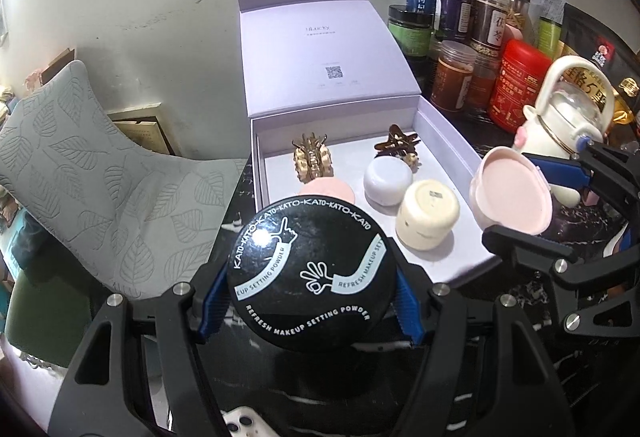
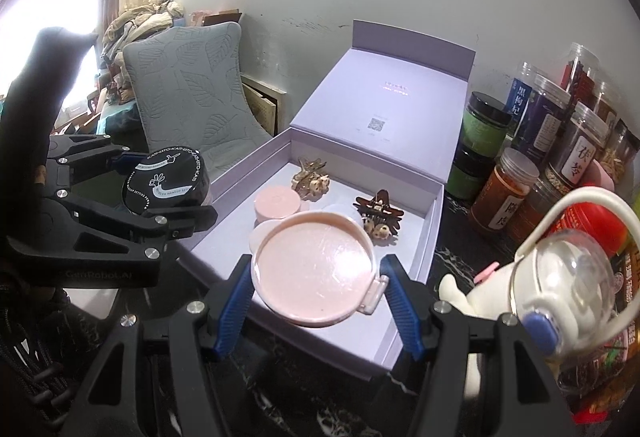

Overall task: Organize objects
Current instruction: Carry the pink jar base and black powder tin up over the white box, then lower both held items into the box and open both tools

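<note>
My left gripper (image 1: pixel 308 297) is shut on a black round "KATO" setting-powder jar (image 1: pixel 304 265), held just before the near left corner of an open lavender box (image 1: pixel 452 133). My right gripper (image 2: pixel 318 277) is shut on a flat pink compact (image 2: pixel 316 269) over the box's (image 2: pixel 436 221) near edge. In the box lie a gold hair claw (image 1: pixel 312 157), a brown hair claw (image 1: pixel 396 145), a pink round pot (image 2: pixel 278 203), a pale lavender pot (image 1: pixel 387 181) and a cream jar (image 1: pixel 426 213). The right wrist view shows the left gripper (image 2: pixel 168 193) with the black jar (image 2: pixel 166 179).
The box lid (image 1: pixel 320 49) leans open against the wall. Several spice and tea jars (image 1: pixel 456 9), a red canister (image 1: pixel 520 85) and a white toy-shaped bottle (image 2: pixel 560 277) crowd the right side. A grey leaf-patterned chair cushion (image 1: pixel 100 177) stands left. A white phone (image 1: pixel 240 425) lies below.
</note>
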Available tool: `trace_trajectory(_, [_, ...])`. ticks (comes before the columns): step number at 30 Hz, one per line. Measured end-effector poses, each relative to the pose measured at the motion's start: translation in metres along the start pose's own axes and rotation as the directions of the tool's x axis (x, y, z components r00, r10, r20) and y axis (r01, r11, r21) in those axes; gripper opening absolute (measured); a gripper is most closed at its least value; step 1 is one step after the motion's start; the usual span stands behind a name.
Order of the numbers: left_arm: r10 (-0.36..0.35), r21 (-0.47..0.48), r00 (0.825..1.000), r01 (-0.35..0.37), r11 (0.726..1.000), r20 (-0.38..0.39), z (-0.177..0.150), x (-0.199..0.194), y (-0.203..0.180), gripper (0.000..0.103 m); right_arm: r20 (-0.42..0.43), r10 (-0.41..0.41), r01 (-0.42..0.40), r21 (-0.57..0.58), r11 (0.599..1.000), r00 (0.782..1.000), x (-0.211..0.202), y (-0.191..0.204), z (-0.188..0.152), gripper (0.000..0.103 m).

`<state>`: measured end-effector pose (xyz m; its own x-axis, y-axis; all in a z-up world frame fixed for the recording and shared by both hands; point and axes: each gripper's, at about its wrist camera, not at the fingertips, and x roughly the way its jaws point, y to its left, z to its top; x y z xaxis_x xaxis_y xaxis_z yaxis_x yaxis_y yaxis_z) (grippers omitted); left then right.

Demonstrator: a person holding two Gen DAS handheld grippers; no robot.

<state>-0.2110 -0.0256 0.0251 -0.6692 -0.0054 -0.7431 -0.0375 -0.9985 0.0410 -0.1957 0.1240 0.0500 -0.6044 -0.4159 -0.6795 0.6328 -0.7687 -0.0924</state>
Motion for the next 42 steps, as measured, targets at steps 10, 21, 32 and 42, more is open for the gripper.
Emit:
trace_trajectory(10, [0.004,0.001,1.0,-0.004,1.0,-0.011,0.021,0.03,0.007,0.067,0.002,-0.015,0.015,0.006,1.0,1.0,0.026,-0.018,0.018,0.065])
trace_trajectory(21, [-0.026,-0.007,0.999,0.026,1.0,-0.048,0.031,0.06,0.014,0.067,-0.032,0.001,0.0,0.037,0.999,0.999,0.056,-0.028,0.023,0.065])
trace_trajectory(32, [-0.041,0.009,0.997,0.041,0.999,-0.067,0.038,0.076,0.007,0.067,-0.067,0.015,-0.012,0.046,0.999,0.998,0.067,-0.031,0.016,0.065])
trace_trajectory(42, [-0.075,0.007,0.994,0.076,0.997,-0.083,0.039,0.085,0.006,0.067,-0.094,0.038,-0.034,0.05,0.998,0.995,0.076,-0.029,0.011,0.065])
